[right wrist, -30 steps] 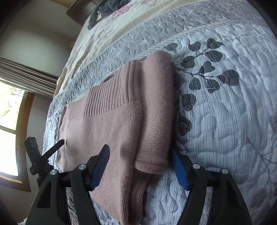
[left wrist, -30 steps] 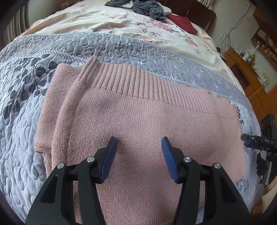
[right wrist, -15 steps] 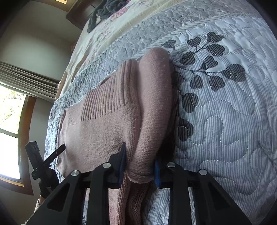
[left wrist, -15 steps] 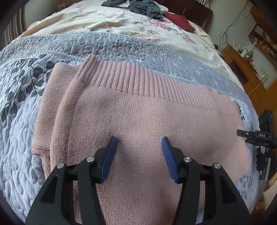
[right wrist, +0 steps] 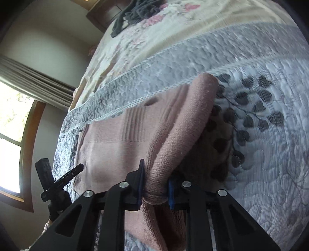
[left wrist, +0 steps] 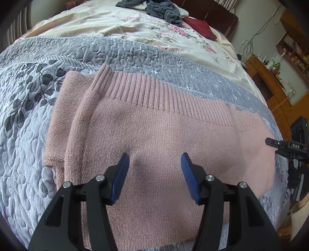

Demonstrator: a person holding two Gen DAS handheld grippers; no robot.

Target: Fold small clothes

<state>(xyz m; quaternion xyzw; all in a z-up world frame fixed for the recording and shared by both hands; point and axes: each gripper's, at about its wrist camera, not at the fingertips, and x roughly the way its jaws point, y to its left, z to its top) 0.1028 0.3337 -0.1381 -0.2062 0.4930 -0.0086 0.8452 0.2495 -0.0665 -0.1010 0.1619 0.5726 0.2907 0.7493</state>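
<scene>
Dusty pink sweater on a grey quilt with dark leaf print; beyond, a cream blanket, seemingly pink-flowered; blue gripper pads.

**Bed and room around the work**

A grey quilt with leaf print is covering the near bed, a floral sheet lying beyond it. Dark clothes and a red cloth are sitting far back. A wooden cabinet is standing beside; a window is glowing.
</scene>
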